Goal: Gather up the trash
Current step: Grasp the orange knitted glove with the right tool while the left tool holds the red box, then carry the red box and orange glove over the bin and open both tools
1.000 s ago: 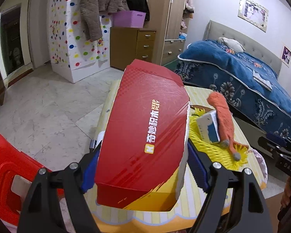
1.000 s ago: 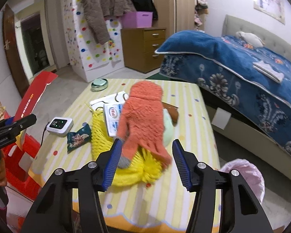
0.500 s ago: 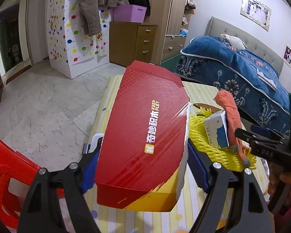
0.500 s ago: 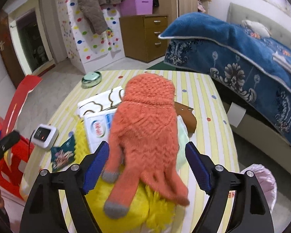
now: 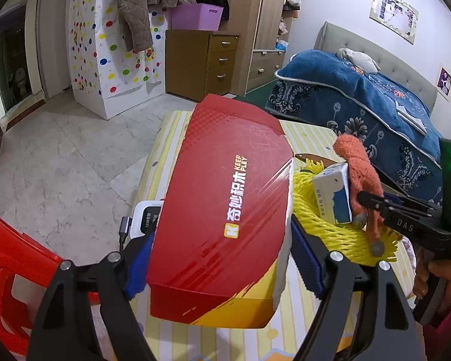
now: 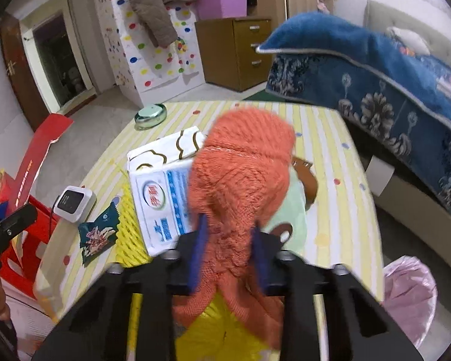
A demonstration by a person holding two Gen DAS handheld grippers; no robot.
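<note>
Your left gripper (image 5: pixel 222 258) is clamped on the flat red-and-yellow cardboard box (image 5: pixel 225 210) printed "KEEP PLEY", its blue pads pressed against both long sides, holding it tilted above the near edge of the yellow-striped table (image 5: pixel 165 138). Your right gripper (image 6: pixel 227 248) is squeezed onto the orange knitted glove (image 6: pixel 240 174), which lies over a white-and-blue carton (image 6: pixel 159 204) and a yellow foam net sleeve (image 6: pixel 129 234) on that table. A dark green snack wrapper (image 6: pixel 97 234) lies beside the net, near a small white device (image 6: pixel 73 203). A pink-lined bin (image 6: pixel 409 297) stands just off the table's right side.
</note>
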